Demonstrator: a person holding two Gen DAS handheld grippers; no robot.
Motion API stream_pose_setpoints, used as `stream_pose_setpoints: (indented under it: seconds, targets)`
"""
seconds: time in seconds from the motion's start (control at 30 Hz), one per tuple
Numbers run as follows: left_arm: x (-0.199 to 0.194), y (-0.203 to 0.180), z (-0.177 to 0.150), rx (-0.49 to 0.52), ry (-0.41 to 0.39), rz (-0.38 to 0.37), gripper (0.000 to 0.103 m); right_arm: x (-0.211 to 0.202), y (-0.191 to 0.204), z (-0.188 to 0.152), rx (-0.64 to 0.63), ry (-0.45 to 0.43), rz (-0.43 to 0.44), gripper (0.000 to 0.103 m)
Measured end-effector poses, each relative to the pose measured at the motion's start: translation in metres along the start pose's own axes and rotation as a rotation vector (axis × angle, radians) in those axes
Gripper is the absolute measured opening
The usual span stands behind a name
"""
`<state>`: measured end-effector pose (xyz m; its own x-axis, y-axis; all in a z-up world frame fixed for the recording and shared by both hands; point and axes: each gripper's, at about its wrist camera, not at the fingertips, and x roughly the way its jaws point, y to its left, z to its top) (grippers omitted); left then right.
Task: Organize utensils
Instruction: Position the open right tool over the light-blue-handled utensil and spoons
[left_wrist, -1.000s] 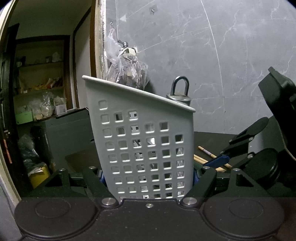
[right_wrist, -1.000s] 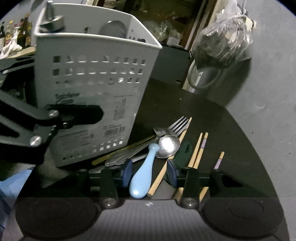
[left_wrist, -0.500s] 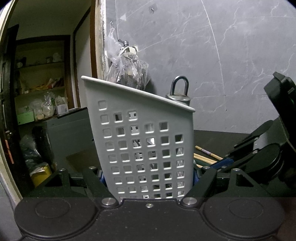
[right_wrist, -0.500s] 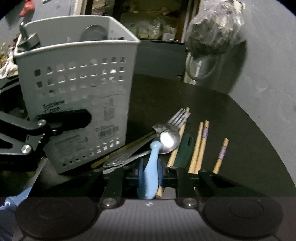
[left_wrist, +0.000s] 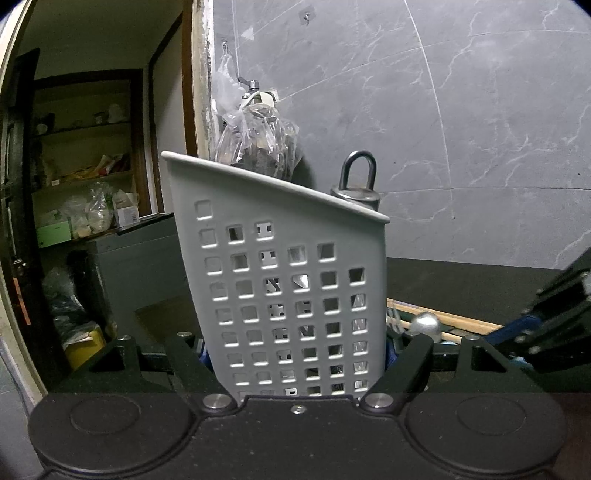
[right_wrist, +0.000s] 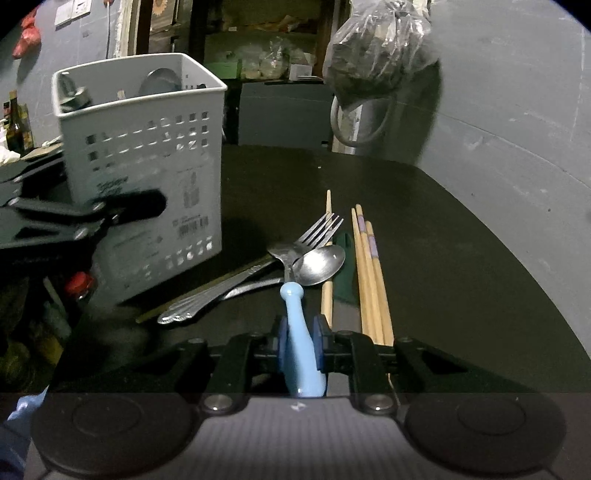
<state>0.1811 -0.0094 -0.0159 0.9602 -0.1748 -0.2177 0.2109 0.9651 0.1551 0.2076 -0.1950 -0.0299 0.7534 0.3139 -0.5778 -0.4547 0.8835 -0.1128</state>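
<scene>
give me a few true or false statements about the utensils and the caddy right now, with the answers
1. The right hand-held gripper is shut on the blue-handled spoon. True.
2. The fork stands inside the white caddy. False: it lies on the dark table beside the caddy.
3. The left hand-held gripper grips the caddy's sides. True.
4. The wooden chopsticks lie left of the fork. False: most of them lie to its right, and none to its left.
5. The caddy is empty. False: a padlock pokes above its rim.
</scene>
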Motion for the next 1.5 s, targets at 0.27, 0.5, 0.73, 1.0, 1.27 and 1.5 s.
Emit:
stream_pose_setpoints:
  seconds: [0.27, 0.5, 0.73, 1.0, 1.27, 1.5]
  targets:
    - [0.000, 0.000, 0.000, 0.000, 0.000, -0.001, 0.078, -0.024, 0.009, -0.014, 0.011, 0.016, 0.036, 0.017]
    - [0.000, 0.000, 0.000, 0.000, 0.000, 0.000, 0.078, -0.025, 0.006, -0.005, 0.003, -0.015, 0.044, 0.028]
    - [0.000, 0.000, 0.000, 0.000, 0.000, -0.001, 0.078, -0.006, 0.004, 0.013, -0.023, -0.011, 0.060, 0.029]
    - [0.000, 0.000, 0.000, 0.000, 0.001, -0.002, 0.078, 0.018, 0.003, 0.029, -0.034, 0.029, 0.084, 0.029]
    - [0.000, 0.000, 0.000, 0.000, 0.001, -0.002, 0.078, 0.035, 0.004, 0.035, -0.031, 0.078, 0.101, 0.028]
    - [0.000, 0.000, 0.000, 0.000, 0.001, -0.002, 0.078, 0.042, 0.002, 0.040, -0.027, 0.105, 0.121, 0.013]
